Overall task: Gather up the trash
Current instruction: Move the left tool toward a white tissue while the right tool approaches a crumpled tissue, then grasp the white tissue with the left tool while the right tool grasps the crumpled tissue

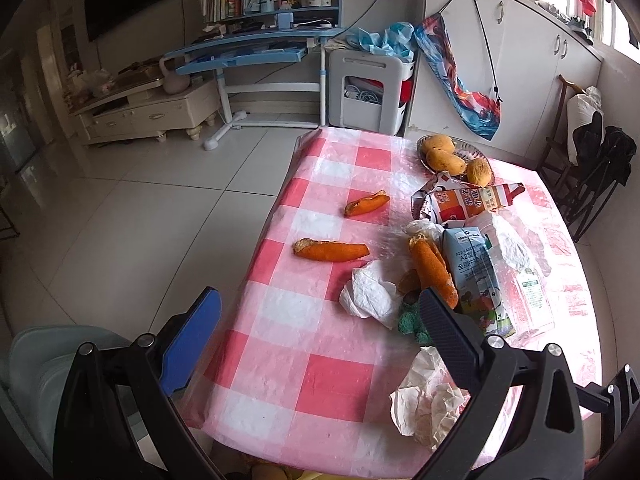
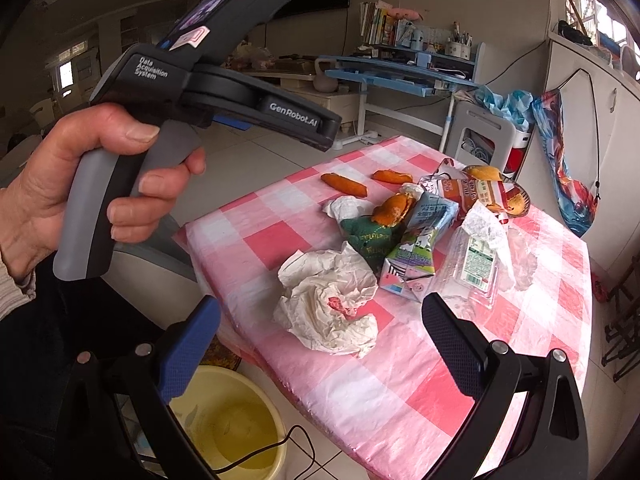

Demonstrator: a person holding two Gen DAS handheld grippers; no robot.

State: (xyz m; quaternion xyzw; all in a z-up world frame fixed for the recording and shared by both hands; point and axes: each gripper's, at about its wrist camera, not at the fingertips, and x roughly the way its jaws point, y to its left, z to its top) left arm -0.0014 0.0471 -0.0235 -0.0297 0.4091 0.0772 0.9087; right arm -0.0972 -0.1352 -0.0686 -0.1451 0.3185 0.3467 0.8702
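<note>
Pink-checked tablecloth [image 2: 400, 380] is carrying the litter, crumpled paper [image 2: 332, 312], orange peels [image 1: 330, 250] and milk carton [image 1: 476, 276], while both grippers, left [image 1: 320, 322] and right [image 2: 320, 334], are hovering spread and empty, seemingly because the yellow bucket [image 2: 240, 384] is waiting below the table's edge.

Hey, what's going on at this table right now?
A person is clearing trash off a pink checked table with a handheld claw in each hand. Both the left claw and the right claw are open and empty, held over the near edge. Nothing looks collected yet: crumpled paper, orange peels, a milk carton and wrappers lie on the cloth. A yellow bucket sits on the floor beside the table.
</note>
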